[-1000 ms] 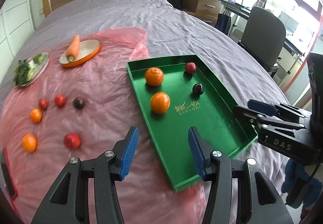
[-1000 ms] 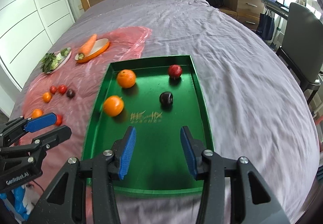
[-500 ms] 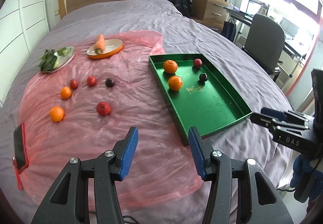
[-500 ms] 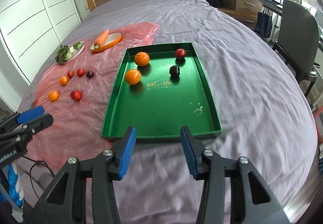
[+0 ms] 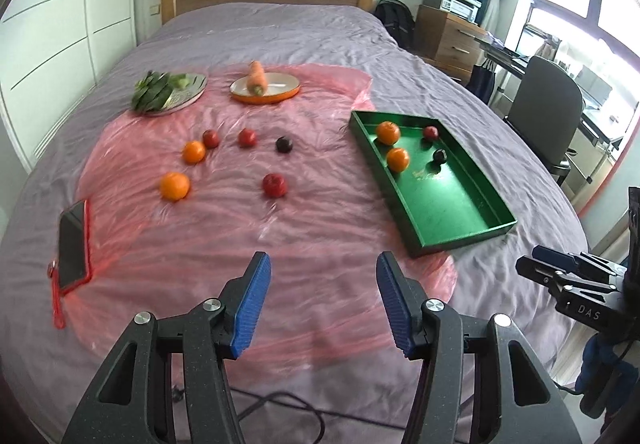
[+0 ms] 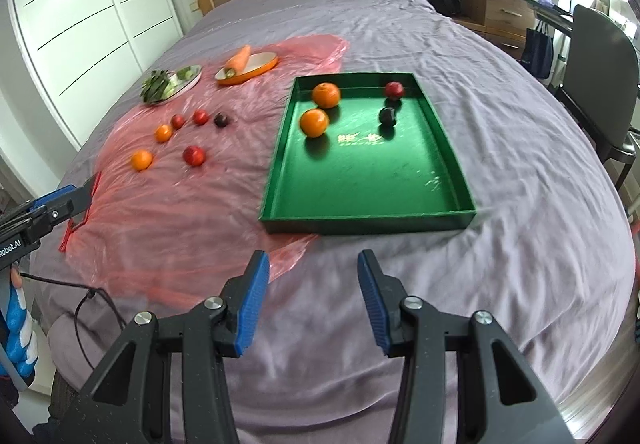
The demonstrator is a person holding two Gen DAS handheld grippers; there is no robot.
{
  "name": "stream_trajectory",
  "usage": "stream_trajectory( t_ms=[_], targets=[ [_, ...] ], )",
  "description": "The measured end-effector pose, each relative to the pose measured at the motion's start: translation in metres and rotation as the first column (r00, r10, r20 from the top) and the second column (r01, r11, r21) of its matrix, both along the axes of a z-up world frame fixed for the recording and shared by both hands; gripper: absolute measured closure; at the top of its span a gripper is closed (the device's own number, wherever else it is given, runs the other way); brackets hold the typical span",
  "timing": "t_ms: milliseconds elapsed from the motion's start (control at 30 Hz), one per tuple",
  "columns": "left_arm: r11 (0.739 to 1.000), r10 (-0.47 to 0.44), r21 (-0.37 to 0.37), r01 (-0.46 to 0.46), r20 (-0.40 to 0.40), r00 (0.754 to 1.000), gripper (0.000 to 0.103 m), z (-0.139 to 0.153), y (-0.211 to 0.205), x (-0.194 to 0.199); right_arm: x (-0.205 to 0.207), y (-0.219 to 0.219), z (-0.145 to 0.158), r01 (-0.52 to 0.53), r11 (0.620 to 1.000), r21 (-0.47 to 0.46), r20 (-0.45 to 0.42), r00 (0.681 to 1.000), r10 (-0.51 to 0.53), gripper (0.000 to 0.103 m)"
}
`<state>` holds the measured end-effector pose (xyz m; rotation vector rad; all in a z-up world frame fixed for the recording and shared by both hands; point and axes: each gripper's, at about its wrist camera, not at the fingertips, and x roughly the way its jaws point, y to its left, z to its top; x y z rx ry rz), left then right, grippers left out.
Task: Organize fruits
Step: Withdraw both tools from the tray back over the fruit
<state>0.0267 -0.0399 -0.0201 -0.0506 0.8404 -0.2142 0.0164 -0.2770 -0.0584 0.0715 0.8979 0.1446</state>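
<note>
A green tray [image 6: 368, 222] lies on the purple bed and holds two oranges [image 6: 326, 95], a red fruit [image 6: 395, 89] and a dark plum [image 6: 387, 115]. To its left, several loose fruits sit on a pink plastic sheet [image 5: 224, 244]: two oranges [image 5: 174, 185], red ones [image 5: 274, 185] and a dark one [image 5: 284, 144]. My left gripper [image 5: 323, 264] hovers over the sheet's near part, its jaws opening with nothing between them. Above the bedcover, short of the tray's front wall, my right gripper [image 6: 313, 260] stands open and holds nothing.
A phone in a red case [image 5: 73, 240] lies at the sheet's left edge. Farther back stand a plate of greens [image 5: 168, 93] and an orange dish with a carrot [image 5: 264, 85]. A chair [image 5: 548, 111] stands right of the bed. A cable [image 5: 280, 404] runs below the near edge.
Both grippers have drawn back from over the tray towards the bed's near edge, so the tray and fruits lie farther off. The left jaws stand slightly wider.
</note>
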Motion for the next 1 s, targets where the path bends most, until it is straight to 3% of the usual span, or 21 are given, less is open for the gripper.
stream_trajectory(
  t_ms=[500,733,1000],
  targets=[
    [0.991,0.133,-0.024,-0.134,-0.032,0.991,0.054,-0.020,0.048,-0.006,-0.017,0.033,-0.008,-0.072,0.997,-0.003,-0.029,0.997,0.072,0.021],
    [0.964,0.260,-0.043,-0.264,-0.073,0.963,0.054,-0.036,0.093,0.011,-0.008,0.059,-0.017,-0.142,0.990,-0.001,-0.061,0.988,0.142,0.021],
    [0.935,0.346,-0.048,-0.352,-0.094,0.933,0.054,-0.049,0.129,0.036,0.014,0.093,-0.029,-0.223,0.975,-0.005,-0.096,0.971,0.221,0.021]
  ],
)
